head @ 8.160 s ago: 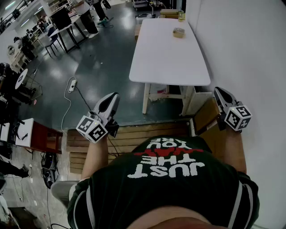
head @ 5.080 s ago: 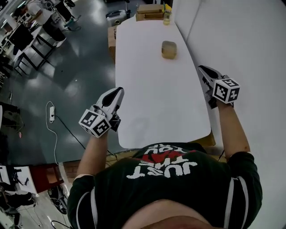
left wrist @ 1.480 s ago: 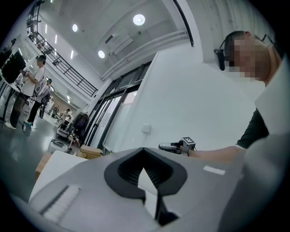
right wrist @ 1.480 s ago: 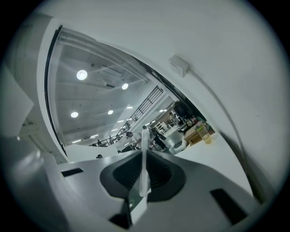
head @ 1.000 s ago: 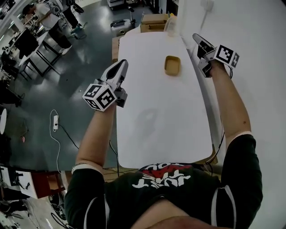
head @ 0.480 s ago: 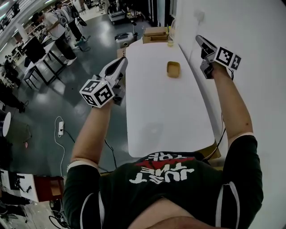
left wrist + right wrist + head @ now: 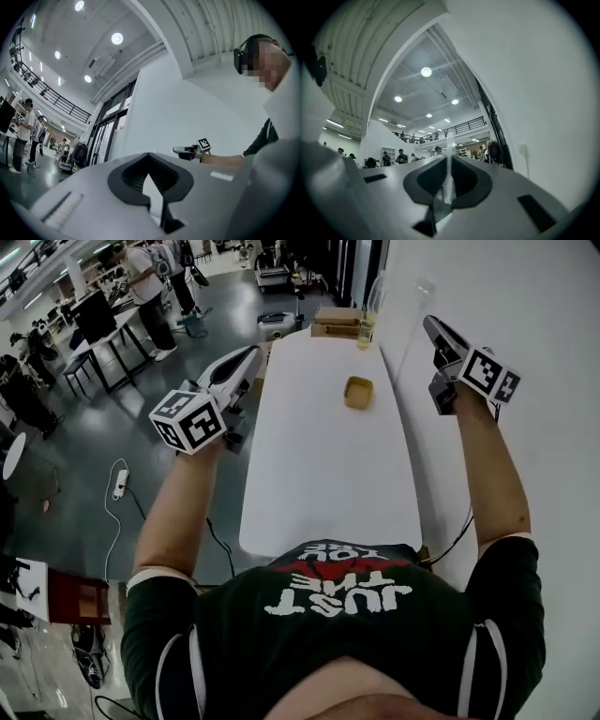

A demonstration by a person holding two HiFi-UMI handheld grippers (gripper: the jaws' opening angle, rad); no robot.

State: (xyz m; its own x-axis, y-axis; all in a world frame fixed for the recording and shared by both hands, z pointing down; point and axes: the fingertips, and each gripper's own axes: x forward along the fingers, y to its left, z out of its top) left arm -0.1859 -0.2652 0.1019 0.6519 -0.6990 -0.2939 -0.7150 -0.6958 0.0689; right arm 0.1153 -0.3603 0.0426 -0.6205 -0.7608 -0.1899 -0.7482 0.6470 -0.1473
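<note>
Hovering pre-grasp: your left gripper (image 7: 251, 353) and right gripper (image 7: 433, 324) flank the table (image 7: 328, 474), jaws closed, empty; open up before reaching for the tan tray (image 7: 357, 391).

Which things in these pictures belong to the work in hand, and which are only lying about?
In hand:
- left gripper, shut, empty
- right gripper, shut, empty
- small yellow-brown container on the white table, nearest to both

Lying about:
- bottle at the table's far end
- cardboard boxes beside the bottle
- power strip on the floor
</note>
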